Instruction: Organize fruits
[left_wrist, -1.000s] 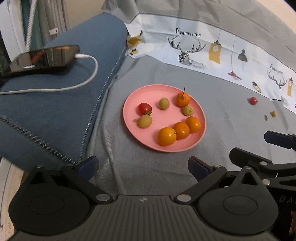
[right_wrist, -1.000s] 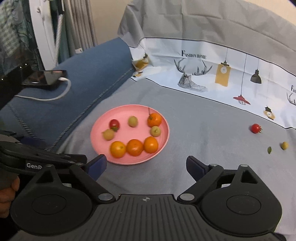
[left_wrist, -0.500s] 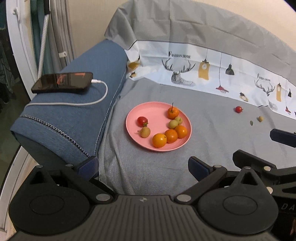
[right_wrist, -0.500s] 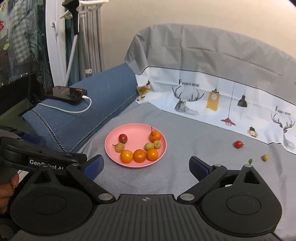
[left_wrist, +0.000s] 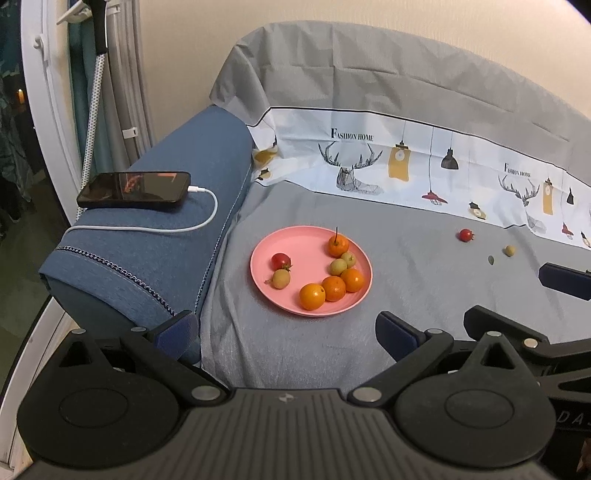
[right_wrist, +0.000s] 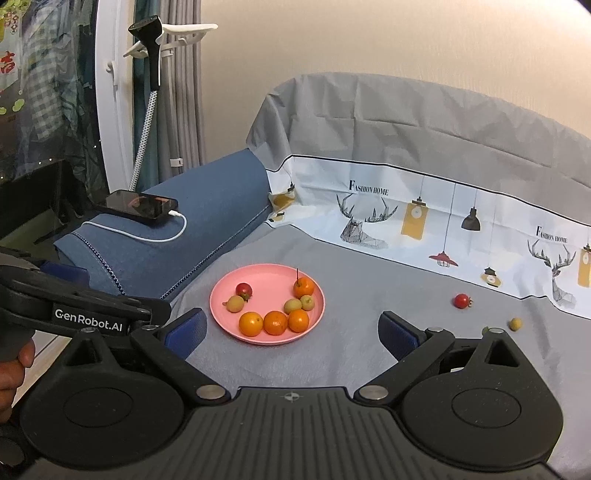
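I am holding my right gripper (right_wrist: 291, 328) low in the frame with its jaws spread about as wide as they go and nothing between them, and my left gripper (left_wrist: 286, 326) is sitting just as wide and just as empty; I am judging that both are parked back from the work so I can pick the next fruit. Just beyond the fingertips, at the centre of both views, the pink plate (left_wrist: 269, 275) is lying on the grey cover (left_wrist: 417, 280), carrying four oranges, three small green fruits and one red tomato (left_wrist: 280, 260), gathered there because the plate is the collecting spot. To the right of the frame, well apart from the plate, a loose tomato (left_wrist: 465, 235) and a loose green fruit (left_wrist: 509, 250) are waiting on the cover, so the sorting is looking unfinished. The left wrist view is showing a small dark leaf-like scrap (left_wrist: 491, 260) near that green fruit, which my own finger mostly hides in the right view. The right wrist view alone is showing my hand (right_wrist: 14, 365) on the left tool at the left edge. The phone (left_wrist: 135, 189) is charging on the blue armrest, upper left.
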